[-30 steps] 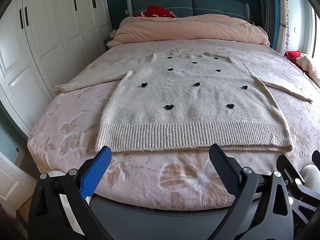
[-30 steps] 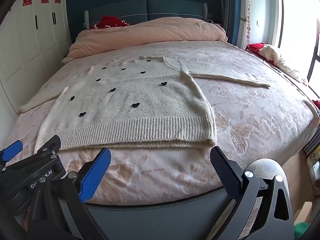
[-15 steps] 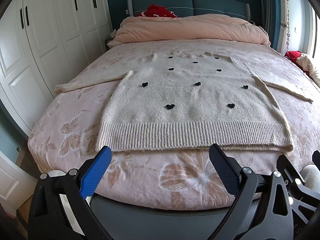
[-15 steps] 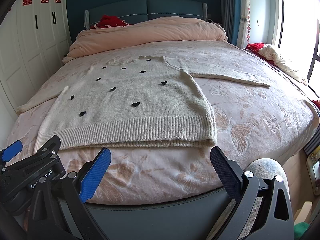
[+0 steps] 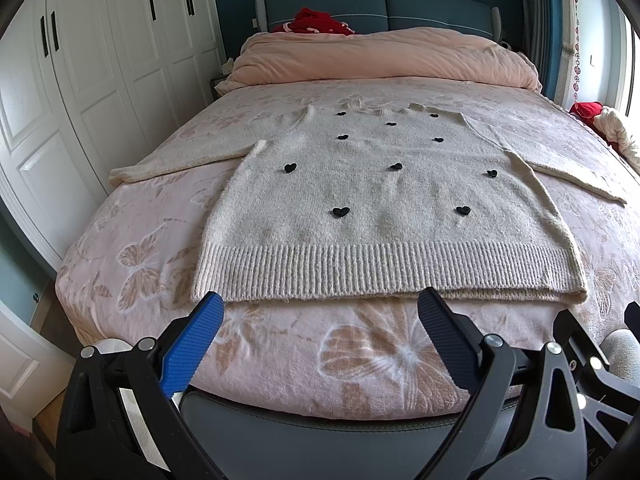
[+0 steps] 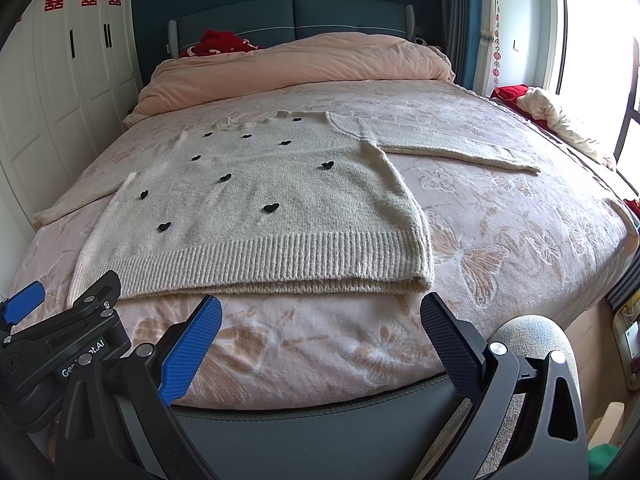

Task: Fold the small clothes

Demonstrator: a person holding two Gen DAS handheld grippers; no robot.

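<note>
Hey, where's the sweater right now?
The sweater lies flat in the middle of the bed, sleeves spread, hem nearest both open tongs; in the right wrist view it sits left of centre.

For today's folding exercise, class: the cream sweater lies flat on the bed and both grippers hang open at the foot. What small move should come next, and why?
Probably bring the left gripper forward to the left sleeve. The sweater lies face up with both sleeves spread out, neither gripper holds anything, and the right gripper hangs short of the ribbed hem. Folding a sleeve in seems the natural first step.
</note>
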